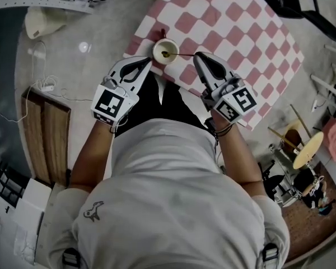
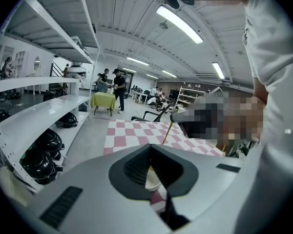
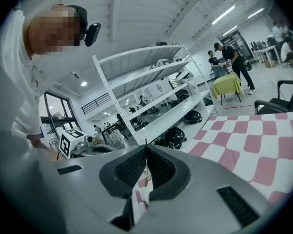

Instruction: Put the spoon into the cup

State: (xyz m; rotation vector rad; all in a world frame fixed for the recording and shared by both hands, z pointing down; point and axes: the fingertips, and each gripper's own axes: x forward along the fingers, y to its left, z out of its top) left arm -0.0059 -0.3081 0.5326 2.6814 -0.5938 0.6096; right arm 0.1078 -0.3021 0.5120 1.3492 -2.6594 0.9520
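At the near edge of the checked cloth (image 1: 229, 35), the cream cup (image 1: 158, 48) stands with its rim pinched in the left gripper (image 1: 149, 62), and the spoon (image 1: 182, 54) lies with its bowl inside the cup, its thin handle clamped between the jaws of the right gripper (image 1: 197, 55).

the right gripper (image 3: 146, 149) is pinching the spoon (image 3: 146, 178) by its thin handle between closed jaws. a pink checked cloth (image 3: 263, 145) is lying toward 4 o'clock, white shelves (image 3: 168, 115) are carrying dark helmets (image 3: 191, 116) near centre, and people (image 3: 234, 62) are standing at 2 o'clock.
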